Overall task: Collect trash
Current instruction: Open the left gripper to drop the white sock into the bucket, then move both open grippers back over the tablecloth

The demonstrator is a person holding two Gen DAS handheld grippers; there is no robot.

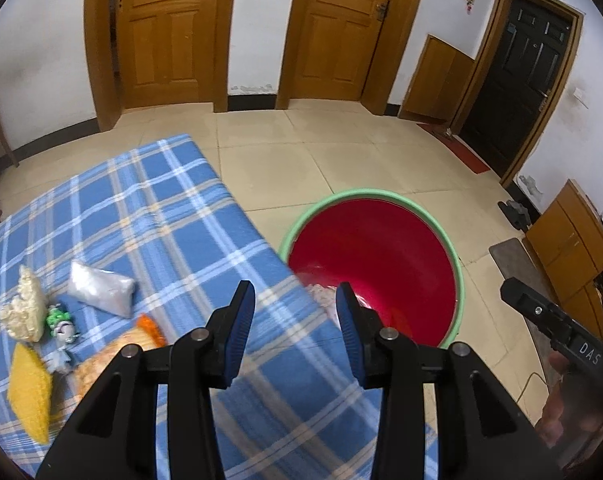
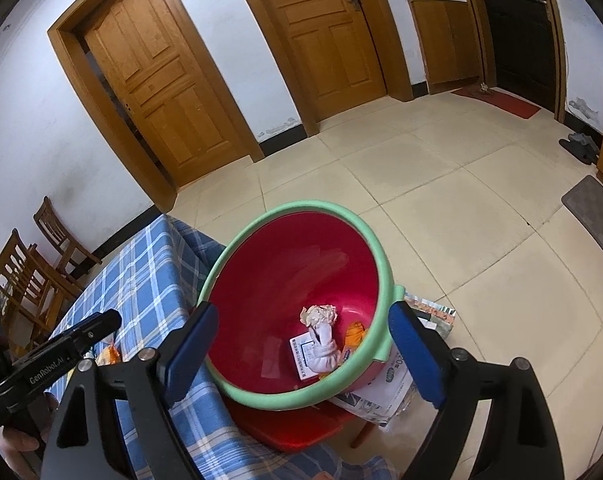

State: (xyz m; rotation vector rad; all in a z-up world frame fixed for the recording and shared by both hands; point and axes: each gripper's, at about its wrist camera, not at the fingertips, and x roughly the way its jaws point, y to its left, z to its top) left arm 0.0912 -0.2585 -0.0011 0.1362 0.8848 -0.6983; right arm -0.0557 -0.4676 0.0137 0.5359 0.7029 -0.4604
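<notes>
A red basin with a green rim [image 2: 301, 210] stands beside the blue plaid table [image 1: 161, 208]; the left wrist view shows the rim [image 1: 365, 192] too. In the basin lie a crumpled white paper [image 2: 321, 336], a white card [image 2: 301, 356] and an orange wrapper [image 2: 355, 336]. On the cloth lie a silver pouch [image 1: 101, 288], a cream paper wad [image 1: 23, 308], a yellow packet [image 1: 29, 392], a green-white wrapper [image 1: 61, 322] and an orange wrapper [image 1: 151, 328]. My left gripper [image 1: 295, 292] hovers over the table's edge, open and empty. My right gripper [image 2: 301, 310] is wide open above the basin, empty.
The basin rests on a red stool [image 2: 293, 428] with printed papers [image 2: 385, 392] beside it. Wooden chairs [image 2: 33, 264] stand behind the table. A grey mat [image 2: 597, 208], slippers [image 2: 579, 146] and a wooden cabinet [image 1: 569, 240] are at the right. Tiled floor stretches toward the doors.
</notes>
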